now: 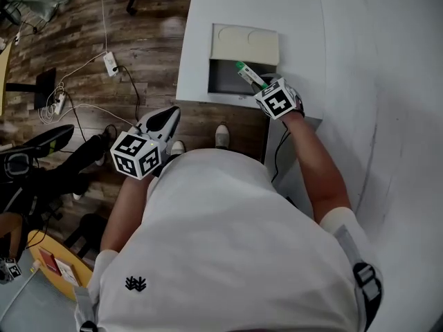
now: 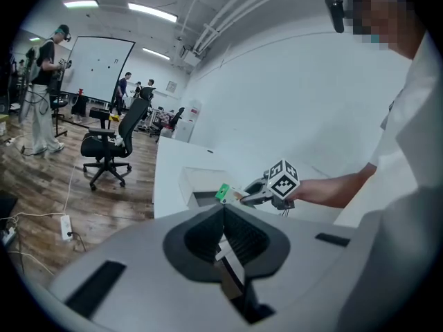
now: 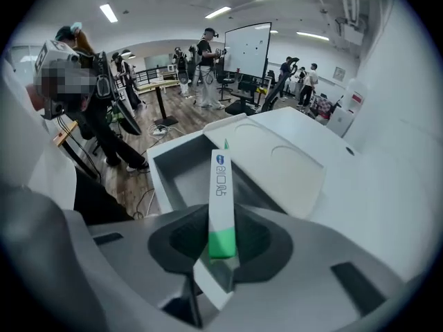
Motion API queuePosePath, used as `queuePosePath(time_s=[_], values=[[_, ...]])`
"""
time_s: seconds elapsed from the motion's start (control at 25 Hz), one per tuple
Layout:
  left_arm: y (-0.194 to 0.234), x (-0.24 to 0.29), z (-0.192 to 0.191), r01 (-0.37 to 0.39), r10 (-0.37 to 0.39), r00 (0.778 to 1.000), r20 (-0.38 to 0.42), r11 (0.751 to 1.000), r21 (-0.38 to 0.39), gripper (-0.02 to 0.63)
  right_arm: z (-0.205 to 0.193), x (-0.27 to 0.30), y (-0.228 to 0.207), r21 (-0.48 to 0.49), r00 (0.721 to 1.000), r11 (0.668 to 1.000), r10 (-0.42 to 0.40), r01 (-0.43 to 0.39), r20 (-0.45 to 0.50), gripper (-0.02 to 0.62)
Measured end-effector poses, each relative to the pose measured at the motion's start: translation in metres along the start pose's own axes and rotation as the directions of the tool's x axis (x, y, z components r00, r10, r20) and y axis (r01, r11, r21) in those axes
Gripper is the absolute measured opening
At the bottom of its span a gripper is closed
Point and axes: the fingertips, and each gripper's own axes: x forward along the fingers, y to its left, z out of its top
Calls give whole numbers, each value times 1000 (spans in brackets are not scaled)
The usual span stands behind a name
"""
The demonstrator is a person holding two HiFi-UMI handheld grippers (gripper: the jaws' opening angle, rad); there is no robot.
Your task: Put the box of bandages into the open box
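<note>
The box of bandages [image 1: 247, 74], a slim white carton with a green end, is clamped in my right gripper [image 1: 259, 87]. It hangs tilted over the open box [image 1: 223, 79], a grey-lined tray at the white table's near edge. In the right gripper view the carton [image 3: 221, 199] stands on edge between the jaws of the right gripper [image 3: 221, 249], pointing at the open box's hollow [image 3: 181, 178]. My left gripper [image 1: 168, 118] hangs off the table over the floor, shut and holding nothing. From the left gripper [image 2: 223, 235] the carton [image 2: 223, 192] shows ahead.
The open box's cream lid [image 1: 246, 45] lies folded back behind it on the white table [image 1: 360, 61]. Left of the table is wooden floor with cables and a power strip [image 1: 111, 63]. An office chair [image 2: 107, 147] and several people stand farther off.
</note>
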Motion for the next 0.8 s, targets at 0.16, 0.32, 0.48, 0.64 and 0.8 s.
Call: queuePosePath(time_s=[0.16,0.32,0.48,0.64,0.8], values=[[-2,6,2,-33,34,999,4,999,-18,8,-1,13,-2,-57,999,998,22,-23,-23,86],[-2,10,1,-57,57,998,-1,998,-32,8,-2,24,-2,-77,999,996,44,-46,-31,87],[-4,16,0,-60,59,998,-16,998,-34,8,-9,30,-5,-101,998,994,40,-44,-47,89],[-1,17,4,-74,73,997,-14,997,-35,8,-12,37,-8,-109,998,993,46,-51,-48,92],[4,16,5,-81,81,997,-13,996,-37,8,-15,39,-8,-114,998,992,46,-52,-50,94]])
